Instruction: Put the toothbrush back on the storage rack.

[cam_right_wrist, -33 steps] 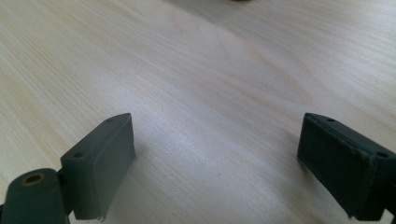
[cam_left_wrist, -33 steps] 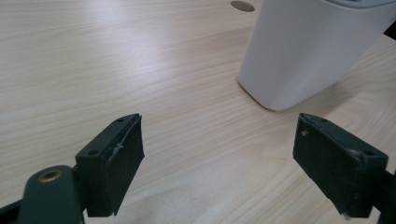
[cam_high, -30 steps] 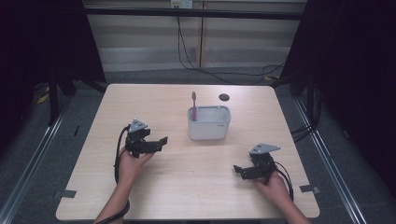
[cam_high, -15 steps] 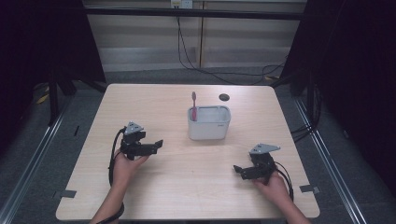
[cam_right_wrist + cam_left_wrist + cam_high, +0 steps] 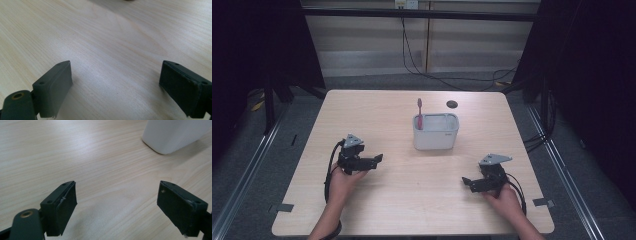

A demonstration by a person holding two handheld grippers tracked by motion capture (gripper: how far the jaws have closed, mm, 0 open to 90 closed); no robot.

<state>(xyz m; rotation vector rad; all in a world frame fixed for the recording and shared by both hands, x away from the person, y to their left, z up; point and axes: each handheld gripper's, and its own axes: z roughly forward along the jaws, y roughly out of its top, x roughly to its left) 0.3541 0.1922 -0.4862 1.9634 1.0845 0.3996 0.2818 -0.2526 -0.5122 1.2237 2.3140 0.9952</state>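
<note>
Toothbrush (image 5: 419,111): pink, standing upright at the left end of the white holder (image 5: 435,133), handle end up, well clear of both grippers
Left gripper (image 5: 377,159): low over the table (image 5: 377,210) at the left, jaws spread wide with nothing between them; in the left gripper view only bare wood lies between the pads and a corner of the holder (image 5: 172,135) stands ahead to the right
White holder: middle of the table, between the two grippers and farther back than either; it looks light and stands loose on the wood
Dark round spot (image 5: 452,104): on the table behind the holder, toward the right; too small to tell what it is
Right gripper (image 5: 466,182): near the front right edge, jaws wide apart and empty; the right gripper view has plain tabletop (image 5: 105,37) ahead
Risk, left side: a wide-open jaw coming in from the side could knock the holder's wall, so it slides or tips
Risk, toothbrush: the handle is thin and leans freely, so a pinch off centre could let it twist or slip
Risk, right side: a lift with the holder unsteadied could drag it along
</note>
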